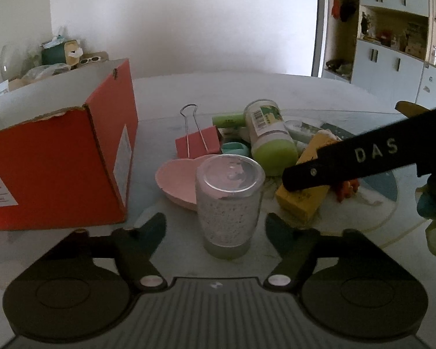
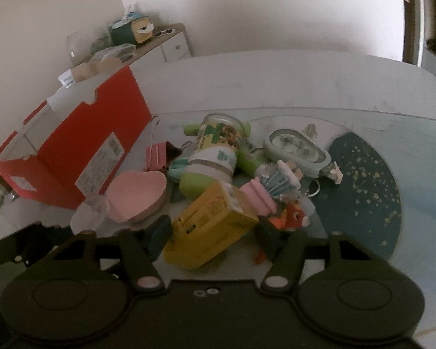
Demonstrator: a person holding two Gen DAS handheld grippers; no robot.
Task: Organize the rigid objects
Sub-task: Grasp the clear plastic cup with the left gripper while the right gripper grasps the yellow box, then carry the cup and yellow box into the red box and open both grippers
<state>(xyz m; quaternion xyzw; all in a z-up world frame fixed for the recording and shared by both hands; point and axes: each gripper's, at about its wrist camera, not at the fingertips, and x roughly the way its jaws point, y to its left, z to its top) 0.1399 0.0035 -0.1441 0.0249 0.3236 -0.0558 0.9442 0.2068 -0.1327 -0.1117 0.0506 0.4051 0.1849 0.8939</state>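
Note:
An open red cardboard box (image 1: 61,157) stands at the left; it also shows in the right wrist view (image 2: 81,148). A pile of small objects lies on the table. A frosted glass (image 1: 228,203) stands upside down between the open fingers of my left gripper (image 1: 216,229), untouched. Behind it lie a pink heart dish (image 1: 178,181), a pink binder clip (image 1: 197,144) and a green-capped bottle (image 1: 269,136). My right gripper (image 2: 215,232) is open around a yellow box (image 2: 209,226), its fingers on either side. Its arm crosses the left wrist view (image 1: 363,160).
Near the yellow box lie a pink spool (image 2: 260,196), an orange toy (image 2: 290,218), a pale green case (image 2: 298,149) and a green tube (image 2: 247,157). A dark blue speckled mat (image 2: 363,186) lies at the right. A cluttered side cabinet (image 2: 148,43) stands behind the red box.

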